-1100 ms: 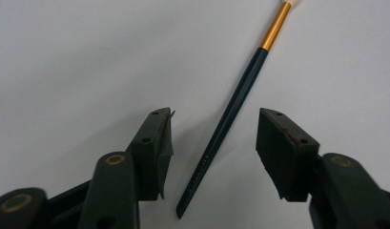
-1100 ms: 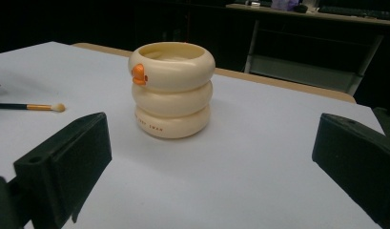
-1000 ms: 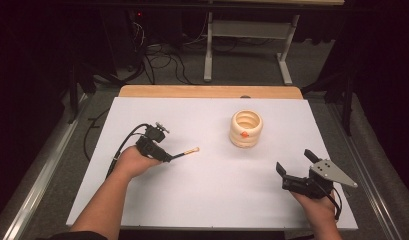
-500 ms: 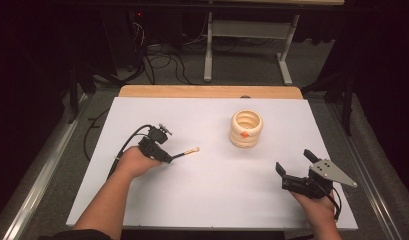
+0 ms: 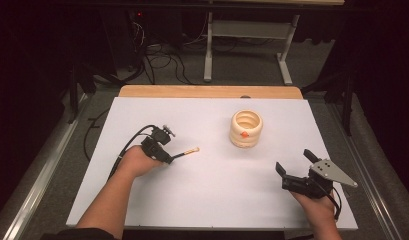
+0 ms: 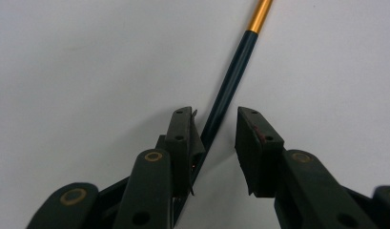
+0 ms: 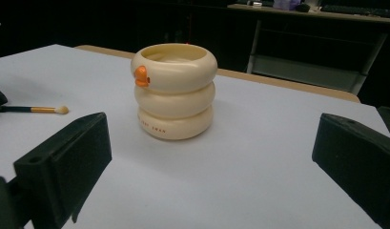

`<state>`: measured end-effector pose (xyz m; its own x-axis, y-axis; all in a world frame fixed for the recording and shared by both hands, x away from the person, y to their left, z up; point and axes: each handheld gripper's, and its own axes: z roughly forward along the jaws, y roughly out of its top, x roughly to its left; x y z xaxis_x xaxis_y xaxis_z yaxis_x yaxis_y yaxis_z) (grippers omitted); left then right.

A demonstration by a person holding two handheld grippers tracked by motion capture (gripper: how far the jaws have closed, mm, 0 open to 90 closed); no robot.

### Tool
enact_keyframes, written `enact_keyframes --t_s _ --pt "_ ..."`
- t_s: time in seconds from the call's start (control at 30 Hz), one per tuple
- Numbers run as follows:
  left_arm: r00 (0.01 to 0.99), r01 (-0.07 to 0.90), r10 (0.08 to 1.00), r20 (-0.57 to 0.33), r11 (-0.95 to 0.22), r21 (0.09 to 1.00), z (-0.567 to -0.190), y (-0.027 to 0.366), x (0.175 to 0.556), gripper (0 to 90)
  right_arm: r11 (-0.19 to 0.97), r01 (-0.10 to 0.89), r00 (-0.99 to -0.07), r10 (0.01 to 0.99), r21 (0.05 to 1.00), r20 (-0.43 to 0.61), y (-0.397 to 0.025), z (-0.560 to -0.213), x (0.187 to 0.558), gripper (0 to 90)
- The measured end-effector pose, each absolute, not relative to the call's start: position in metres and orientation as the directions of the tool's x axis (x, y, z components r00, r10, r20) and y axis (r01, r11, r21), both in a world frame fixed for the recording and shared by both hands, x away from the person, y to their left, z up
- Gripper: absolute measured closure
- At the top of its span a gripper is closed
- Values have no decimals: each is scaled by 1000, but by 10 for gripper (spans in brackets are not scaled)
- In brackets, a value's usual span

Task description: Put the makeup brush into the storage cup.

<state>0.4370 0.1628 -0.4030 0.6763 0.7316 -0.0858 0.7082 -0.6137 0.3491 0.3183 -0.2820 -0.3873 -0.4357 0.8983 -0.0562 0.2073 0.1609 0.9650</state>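
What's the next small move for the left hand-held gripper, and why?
Probably close the left hand-held gripper on the brush. Its jaws stand apart with the dark handle between them, against one pad, a gap to the other, so it is not clamped. The brush lies on the white table, bristle tip toward the cream cup. The right hand-held gripper waits open nearby.

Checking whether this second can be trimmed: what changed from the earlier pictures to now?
Nothing visibly changed: the left gripper lies at the thin dark-handled brush, the cream ringed cup stands in place, and the right gripper hovers open near the table's front.
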Motion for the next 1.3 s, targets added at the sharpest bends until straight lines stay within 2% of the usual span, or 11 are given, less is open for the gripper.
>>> enact_keyframes --t_s 0.8,1.3 --pt "688 695 724 -42 -642 325 -403 160 439 774 164 210 -436 898 964 -58 -280 -387 318 8" --pt "666 721 741 -87 -609 329 -404 164 443 838 160 211 -436 898 964 -53 -281 -388 318 9"
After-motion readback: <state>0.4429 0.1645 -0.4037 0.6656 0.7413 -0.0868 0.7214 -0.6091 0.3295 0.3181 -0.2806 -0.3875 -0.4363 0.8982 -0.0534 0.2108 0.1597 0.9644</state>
